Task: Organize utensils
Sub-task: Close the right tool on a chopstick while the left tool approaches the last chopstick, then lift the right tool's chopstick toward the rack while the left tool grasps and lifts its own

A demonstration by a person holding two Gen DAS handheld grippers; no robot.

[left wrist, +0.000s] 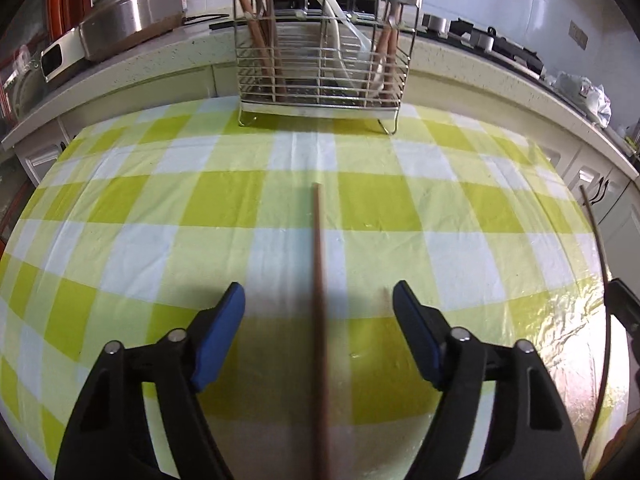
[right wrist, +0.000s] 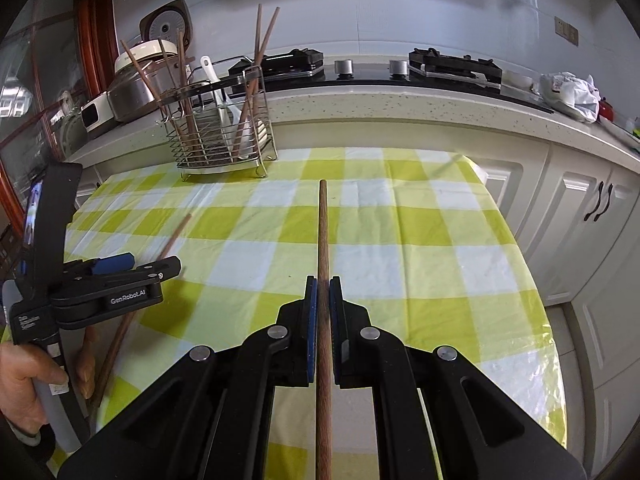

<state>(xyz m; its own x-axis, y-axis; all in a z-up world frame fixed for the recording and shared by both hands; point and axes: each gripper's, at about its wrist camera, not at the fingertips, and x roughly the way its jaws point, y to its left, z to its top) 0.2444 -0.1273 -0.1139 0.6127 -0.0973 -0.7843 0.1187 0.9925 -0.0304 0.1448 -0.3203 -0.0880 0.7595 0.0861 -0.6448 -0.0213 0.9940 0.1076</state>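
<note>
Clamped in the right hand-held gripper [right wrist: 322, 280], a wooden chopstick [right wrist: 322, 240] points across the checked table [right wrist: 420, 232]; the left hand-held gripper [left wrist: 319, 300] stands unclenched astride another chopstick [left wrist: 319, 248], pads clear; the wire utensil rack [left wrist: 320, 56] stands at the table's far edge.

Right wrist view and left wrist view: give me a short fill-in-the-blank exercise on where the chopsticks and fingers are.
1. The right gripper is shut on a wooden ____.
2. The left gripper has its fingers ____, a chopstick between them untouched.
3. The wire rack stands on the ____ tablecloth.
4. A white ____ stands in the rack among chopsticks.

Missing words: chopstick; open; checked; spoon
</note>
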